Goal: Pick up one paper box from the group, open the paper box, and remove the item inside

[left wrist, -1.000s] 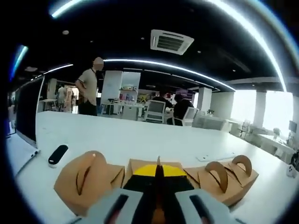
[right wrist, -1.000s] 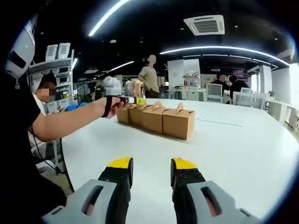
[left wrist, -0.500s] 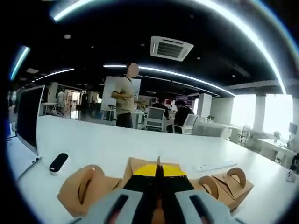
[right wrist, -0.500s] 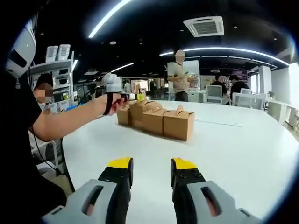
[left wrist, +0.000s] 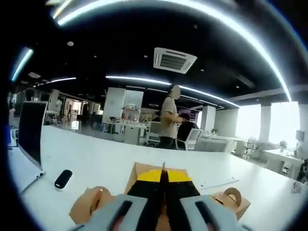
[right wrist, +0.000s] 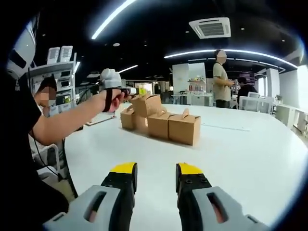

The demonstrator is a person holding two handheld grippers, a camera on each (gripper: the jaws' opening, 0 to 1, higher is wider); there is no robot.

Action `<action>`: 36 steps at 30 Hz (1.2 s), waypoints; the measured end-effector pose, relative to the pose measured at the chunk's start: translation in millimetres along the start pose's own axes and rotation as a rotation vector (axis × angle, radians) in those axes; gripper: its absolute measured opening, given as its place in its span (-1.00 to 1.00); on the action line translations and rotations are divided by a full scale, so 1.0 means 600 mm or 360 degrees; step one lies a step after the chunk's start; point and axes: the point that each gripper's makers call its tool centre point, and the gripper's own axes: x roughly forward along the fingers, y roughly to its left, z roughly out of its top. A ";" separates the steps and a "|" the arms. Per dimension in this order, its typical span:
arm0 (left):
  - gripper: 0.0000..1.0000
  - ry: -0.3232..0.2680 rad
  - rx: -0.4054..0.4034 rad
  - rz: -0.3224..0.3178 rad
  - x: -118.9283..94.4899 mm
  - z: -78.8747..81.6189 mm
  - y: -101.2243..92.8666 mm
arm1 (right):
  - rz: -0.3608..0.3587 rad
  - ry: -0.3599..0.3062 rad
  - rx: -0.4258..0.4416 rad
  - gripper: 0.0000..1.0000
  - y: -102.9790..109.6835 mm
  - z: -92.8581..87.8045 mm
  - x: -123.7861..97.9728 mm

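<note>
Left claw (right wrist: 139, 91) grips tilted paper box (right wrist: 148, 104) aloft; right claw (right wrist: 155, 177) parted

White table (right wrist: 250, 144), dark monitor (left wrist: 30, 130), black remote (left wrist: 63, 179), standing person (left wrist: 169, 118), ceiling vent (right wrist: 210, 27)

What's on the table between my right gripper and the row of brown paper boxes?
Nothing: in the right gripper view, bare white table runs from the open right gripper to the brown paper boxes standing in a row.
</note>
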 end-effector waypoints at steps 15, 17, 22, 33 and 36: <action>-0.92 -0.0012 -0.0016 -0.0144 -0.045 0.031 0.013 | 0.0001 0.0002 0.0008 -0.34 0.003 -0.002 0.004; -0.92 -0.0026 -0.0015 -0.0174 -0.056 0.037 0.013 | 0.0012 0.0006 0.0009 -0.34 0.005 -0.001 0.008; -0.92 -0.0036 -0.0029 -0.0296 -0.072 0.039 0.007 | 0.0021 0.0011 -0.0021 -0.35 0.009 0.008 0.013; -0.92 -0.0043 -0.0018 -0.0564 -0.115 0.034 0.003 | -0.0011 -0.0016 -0.0019 -0.35 0.009 0.020 0.015; -0.92 -0.0069 -0.0024 -0.0628 -0.128 0.039 -0.003 | -0.0018 -0.0003 -0.0008 -0.35 0.012 0.013 0.015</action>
